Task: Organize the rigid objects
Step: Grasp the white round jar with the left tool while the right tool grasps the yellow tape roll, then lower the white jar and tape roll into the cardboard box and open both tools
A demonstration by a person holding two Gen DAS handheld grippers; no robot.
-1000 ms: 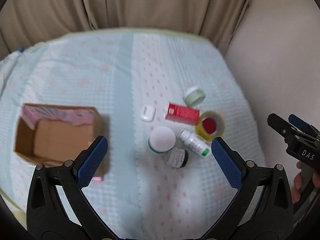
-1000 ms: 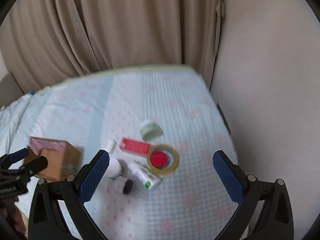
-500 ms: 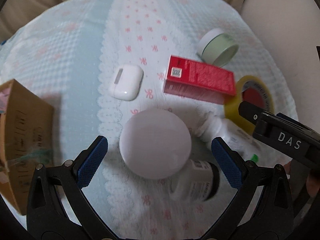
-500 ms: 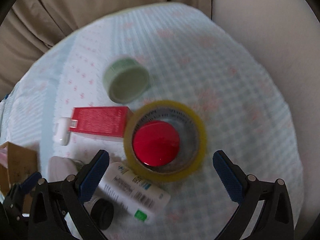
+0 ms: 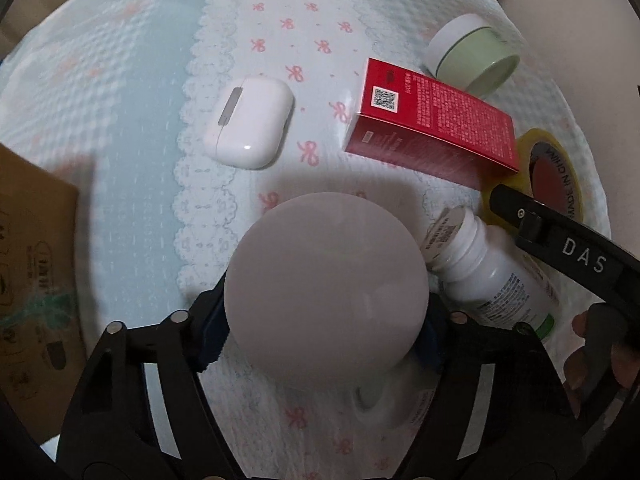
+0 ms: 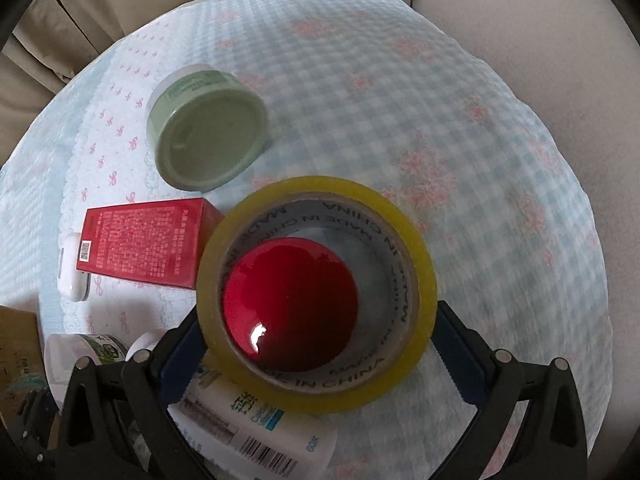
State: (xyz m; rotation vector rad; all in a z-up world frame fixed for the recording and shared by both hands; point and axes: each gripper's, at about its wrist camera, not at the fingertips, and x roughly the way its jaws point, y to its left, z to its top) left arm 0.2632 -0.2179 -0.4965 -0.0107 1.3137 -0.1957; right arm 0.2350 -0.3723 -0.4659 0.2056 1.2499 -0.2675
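Left gripper (image 5: 325, 322) pads pressed on both sides of the white-lidded jar (image 5: 326, 290), gripping it on the bed cover (image 5: 140, 92). Right gripper (image 6: 318, 334) fingers straddle the yellow tape roll (image 6: 316, 288), core printed "MADE IN CHINA", red cap (image 6: 290, 306) inside the ring; contact on both sides unclear, cannot tell if clamped. "DAS" reads on the right gripper body. Red box (image 5: 434, 118) with QR code, white earbud case (image 5: 248, 122), green jar (image 5: 470, 56) on its side, white bottle (image 5: 496, 276) with barcode label, cardboard box (image 5: 32, 304) at left edge.
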